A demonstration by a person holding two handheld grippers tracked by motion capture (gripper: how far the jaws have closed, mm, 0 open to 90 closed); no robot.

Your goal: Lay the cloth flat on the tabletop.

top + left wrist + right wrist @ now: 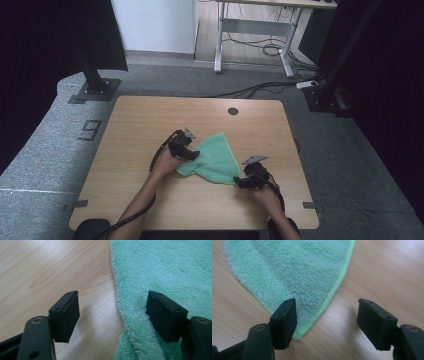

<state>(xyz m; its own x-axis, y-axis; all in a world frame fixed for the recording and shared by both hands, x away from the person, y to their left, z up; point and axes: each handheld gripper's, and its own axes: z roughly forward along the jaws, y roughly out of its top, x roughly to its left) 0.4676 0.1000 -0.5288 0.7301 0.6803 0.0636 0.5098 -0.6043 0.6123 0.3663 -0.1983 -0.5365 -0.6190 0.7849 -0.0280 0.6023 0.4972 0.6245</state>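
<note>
Two grippers, fingers wide, gripping nothing: left gripper (192, 153) straddles green cloth (216, 158) edge at 9 o'clock, right gripper (241, 183) its 5 o'clock corner. Pinch low against tabletop (140, 120), probably.

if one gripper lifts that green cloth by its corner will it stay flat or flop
The green cloth looks like soft, fluffy terry lying folded on the table, so it would probably droop and unfold. It seems thin, so likely light. Its fuzzy pile should grip well between the right gripper pads.

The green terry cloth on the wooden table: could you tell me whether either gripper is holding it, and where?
Neither holds the green terry cloth; both grippers are open.
</note>
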